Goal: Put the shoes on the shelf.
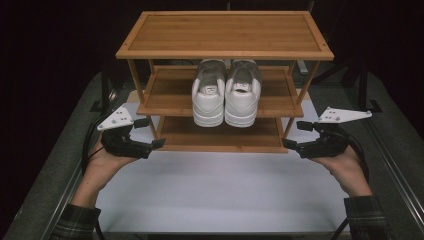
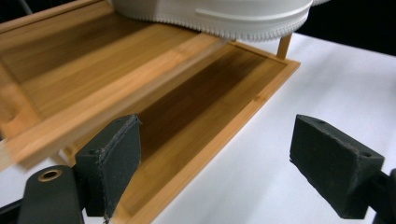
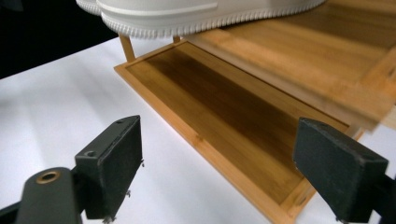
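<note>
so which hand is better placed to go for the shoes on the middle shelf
Neither clearly: it looks even. The left gripper and right gripper both sit open at the rack's bottom corners, about equally far from the white shoes. Probably left takes the left shoe, right the other.

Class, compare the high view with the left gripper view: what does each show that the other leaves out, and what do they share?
High view alone: the rack's top shelf, both shoes heel-on on the middle shelf, both hands, and the right gripper open at the rack's right corner.

Left gripper view alone: the left gripper's two black pads close up, wide apart, nothing between them.

Both: the bottom shelf, a white shoe sole overhanging the shelf above, and the white table.
</note>
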Demonstrator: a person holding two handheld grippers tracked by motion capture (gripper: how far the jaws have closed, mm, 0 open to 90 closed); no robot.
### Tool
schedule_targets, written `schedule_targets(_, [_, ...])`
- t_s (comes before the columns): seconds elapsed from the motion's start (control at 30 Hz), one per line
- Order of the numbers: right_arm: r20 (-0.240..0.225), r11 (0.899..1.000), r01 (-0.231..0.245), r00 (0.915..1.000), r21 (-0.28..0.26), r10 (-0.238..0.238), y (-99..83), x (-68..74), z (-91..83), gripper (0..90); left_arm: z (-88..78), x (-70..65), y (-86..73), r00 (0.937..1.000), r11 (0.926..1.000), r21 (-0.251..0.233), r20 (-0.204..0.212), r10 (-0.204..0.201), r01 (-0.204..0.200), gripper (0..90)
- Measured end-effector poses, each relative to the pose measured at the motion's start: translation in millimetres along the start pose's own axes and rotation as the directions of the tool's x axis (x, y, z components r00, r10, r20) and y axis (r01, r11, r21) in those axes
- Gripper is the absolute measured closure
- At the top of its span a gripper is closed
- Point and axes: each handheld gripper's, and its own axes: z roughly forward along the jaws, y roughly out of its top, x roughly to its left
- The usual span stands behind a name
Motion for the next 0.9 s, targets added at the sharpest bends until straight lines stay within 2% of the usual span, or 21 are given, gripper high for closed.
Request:
schedule_targets(0.2, [0.038, 1.000, -0.011, 0.9992, -0.005, 0.011, -20.4, 1.7, -8.0, 13.4, -8.8, -3.8, -17.8, 0.9989, 0.9985, 0.048, -0.039, 0.027, -0.025, 14.5])
schedule_targets(0.33, [0.062, 1.000, -0.024, 0.9978, 0.000, 0.024, -37.7, 1.5, -13.7, 12.9, -13.9, -6.1, -36.5, 0.9983, 0.9978, 0.066, -0.057, 0.014, -0.010, 14.2])
schedule_targets(0.4, [0.069, 1.000, -0.027, 0.9972, 0.001, 0.027, -46.8, 0.3, -16.1, 12.9, -16.5, -6.9, -47.6, 0.9981, 0.9982, 0.059, -0.062, -0.005, 0.009, 14.2])
schedule_targets(0.57, [0.096, 0.999, -0.044, 0.9945, 0.021, 0.042, -67.0, -1.0, -19.5, 12.5, -20.6, -7.6, -70.8, 0.9963, 0.9975, 0.065, -0.082, -0.024, 0.029, 13.4])
schedule_targets(0.9, [0.139, 0.991, -0.097, 0.9867, 0.092, 0.084, -107.0, -1.0, -15.5, 10.7, -21.1, -6.9, -119.0, 0.9911, 0.9874, 0.139, -0.119, -0.059, 0.075, 9.2])
